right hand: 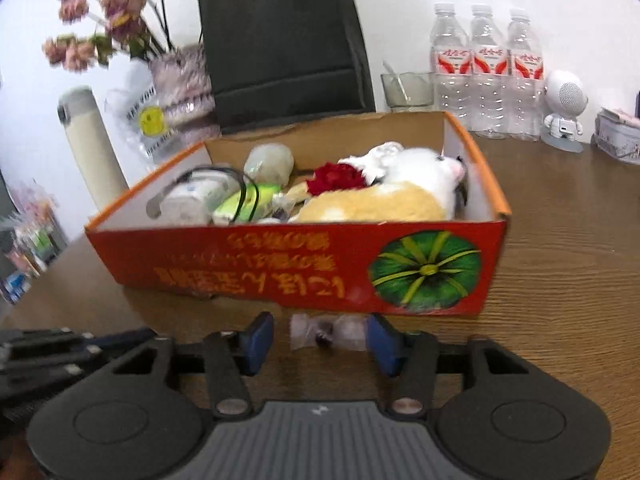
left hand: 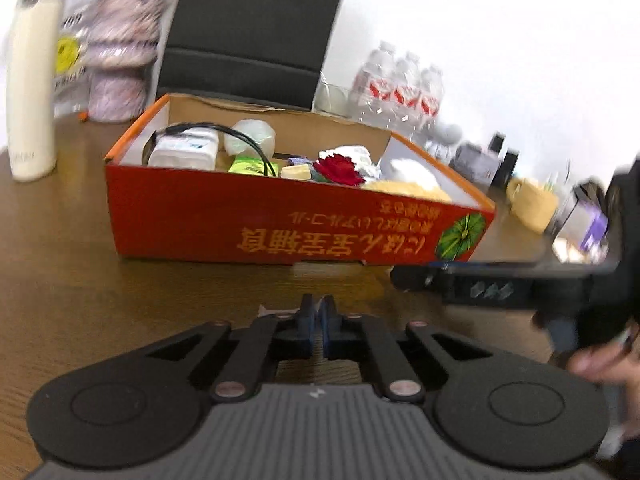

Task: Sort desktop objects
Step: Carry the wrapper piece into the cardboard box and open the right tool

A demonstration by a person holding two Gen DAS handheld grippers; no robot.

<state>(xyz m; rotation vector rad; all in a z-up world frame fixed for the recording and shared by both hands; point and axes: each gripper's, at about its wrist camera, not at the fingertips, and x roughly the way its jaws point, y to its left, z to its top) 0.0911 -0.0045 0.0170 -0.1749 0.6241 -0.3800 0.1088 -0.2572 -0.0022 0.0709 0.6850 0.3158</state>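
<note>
An open red cardboard box (left hand: 280,220) stands on the wooden table; it also shows in the right wrist view (right hand: 280,268). It holds a plush toy (right hand: 384,196), a red flower (right hand: 336,178), a white charger with a black cable (right hand: 192,196) and several small items. My left gripper (left hand: 319,312) is shut and empty, low over the table in front of the box. My right gripper (right hand: 320,332) is open, its fingers either side of a small clear plastic packet (right hand: 326,334) lying on the table before the box.
Behind the box stand a black bag (right hand: 280,44), a vase of dried flowers (right hand: 180,76), a cream flask (right hand: 92,148), three water bottles (right hand: 486,68), a glass (right hand: 406,90) and a white robot figure (right hand: 564,112). A yellow mug (left hand: 532,200) sits at right.
</note>
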